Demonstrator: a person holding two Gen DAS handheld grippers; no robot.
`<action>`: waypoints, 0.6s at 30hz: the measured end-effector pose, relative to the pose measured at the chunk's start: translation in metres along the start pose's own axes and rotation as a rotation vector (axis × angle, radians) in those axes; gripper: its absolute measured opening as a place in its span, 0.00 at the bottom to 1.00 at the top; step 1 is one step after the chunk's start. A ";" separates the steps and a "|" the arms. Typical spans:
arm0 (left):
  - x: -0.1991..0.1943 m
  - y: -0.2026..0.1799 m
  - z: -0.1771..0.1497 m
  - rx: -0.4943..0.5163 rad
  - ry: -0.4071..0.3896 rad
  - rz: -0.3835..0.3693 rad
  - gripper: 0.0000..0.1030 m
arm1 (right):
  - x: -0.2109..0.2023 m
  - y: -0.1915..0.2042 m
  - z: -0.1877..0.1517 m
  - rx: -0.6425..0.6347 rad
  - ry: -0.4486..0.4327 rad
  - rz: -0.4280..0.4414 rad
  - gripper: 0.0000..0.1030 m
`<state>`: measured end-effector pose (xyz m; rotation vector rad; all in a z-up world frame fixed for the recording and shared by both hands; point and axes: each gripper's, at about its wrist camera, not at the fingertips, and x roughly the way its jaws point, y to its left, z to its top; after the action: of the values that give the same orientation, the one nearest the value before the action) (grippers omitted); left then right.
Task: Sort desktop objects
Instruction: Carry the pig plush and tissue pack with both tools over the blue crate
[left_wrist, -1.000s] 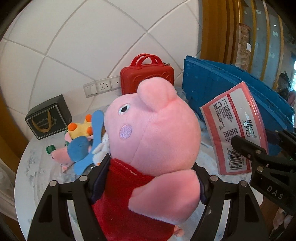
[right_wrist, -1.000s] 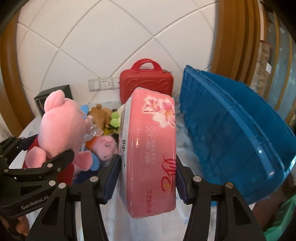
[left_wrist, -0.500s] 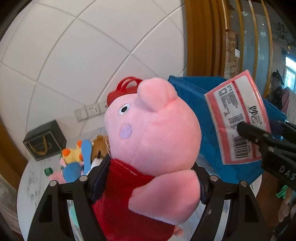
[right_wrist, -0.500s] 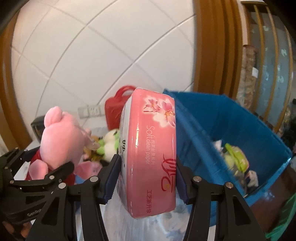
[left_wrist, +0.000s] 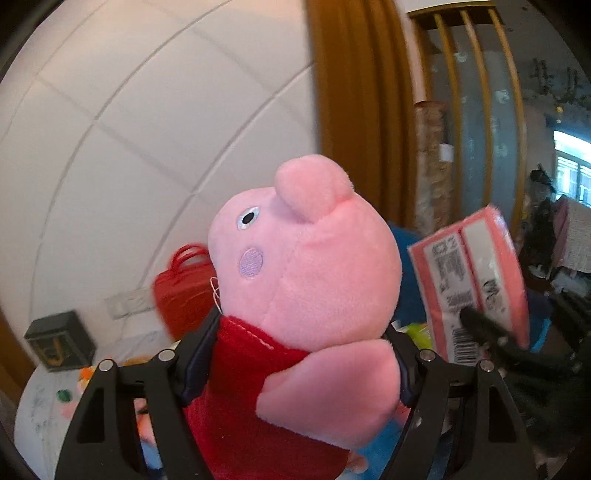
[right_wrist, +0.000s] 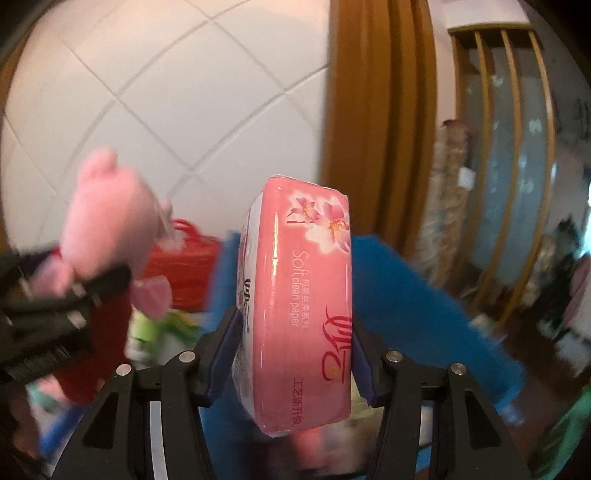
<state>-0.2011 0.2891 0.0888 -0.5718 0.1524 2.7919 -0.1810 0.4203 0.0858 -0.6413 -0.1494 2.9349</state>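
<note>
My left gripper (left_wrist: 295, 365) is shut on a pink pig plush toy (left_wrist: 306, 280) in a red dress, held up in the air. The toy also shows blurred at the left of the right wrist view (right_wrist: 110, 210). My right gripper (right_wrist: 291, 354) is shut on a pink pack of tissue paper (right_wrist: 306, 295), held upright above a blue crate (right_wrist: 413, 291). The pack also shows at the right of the left wrist view (left_wrist: 472, 284), with the right gripper's black finger across it.
A red toy suitcase (left_wrist: 183, 291) stands by the tiled wall with a wall socket (left_wrist: 129, 301) beside it. A dark box (left_wrist: 59, 345) sits at the table's back left. Small plush toys (left_wrist: 85, 376) lie on the white table (left_wrist: 33, 417). A wooden door frame (left_wrist: 354, 103) rises behind.
Both grippers have risen and swung right with their loads. The table and toys have dropped low in view, and the blue crate now lies under the tissue pack.
</note>
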 end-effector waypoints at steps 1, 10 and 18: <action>0.004 -0.019 0.007 0.007 -0.006 -0.013 0.74 | 0.004 -0.024 0.000 -0.014 -0.003 -0.040 0.53; 0.066 -0.147 0.015 0.059 0.098 -0.049 0.74 | 0.054 -0.157 -0.018 0.007 0.080 -0.070 0.53; 0.105 -0.177 -0.003 0.039 0.223 -0.016 0.77 | 0.090 -0.196 -0.048 -0.003 0.177 -0.014 0.53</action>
<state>-0.2399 0.4846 0.0362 -0.8689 0.2472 2.6971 -0.2202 0.6303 0.0303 -0.8915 -0.1385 2.8469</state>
